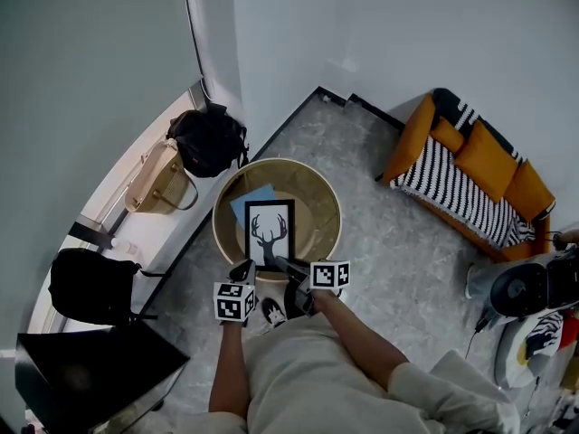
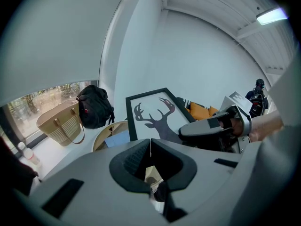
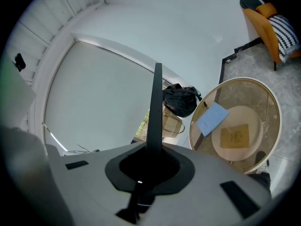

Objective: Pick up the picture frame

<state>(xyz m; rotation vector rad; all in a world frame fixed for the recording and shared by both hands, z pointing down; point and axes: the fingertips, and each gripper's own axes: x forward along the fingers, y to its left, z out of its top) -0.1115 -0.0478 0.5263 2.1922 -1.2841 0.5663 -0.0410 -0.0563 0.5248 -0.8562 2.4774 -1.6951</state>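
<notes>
The round desk (image 1: 336, 208) is half taken. The picture frame (image 1: 270, 231), held at its near edge by the right gripper (image 1: 277, 263), stands tilted over the middle. A blue sheet (image 1: 249, 199) lies flat at the far left. The left gripper (image 1: 245, 268) sits just beside the right one, with little gap between them. The desk's right side is bare.

Left of the desk, the window ledge (image 1: 167, 233) carries a black backpack (image 1: 208, 140), a beige tote (image 1: 156, 181) and another black bag (image 1: 89, 286). To the right, the floor (image 1: 389, 251) lies open as far as the orange sofa (image 1: 470, 183).
</notes>
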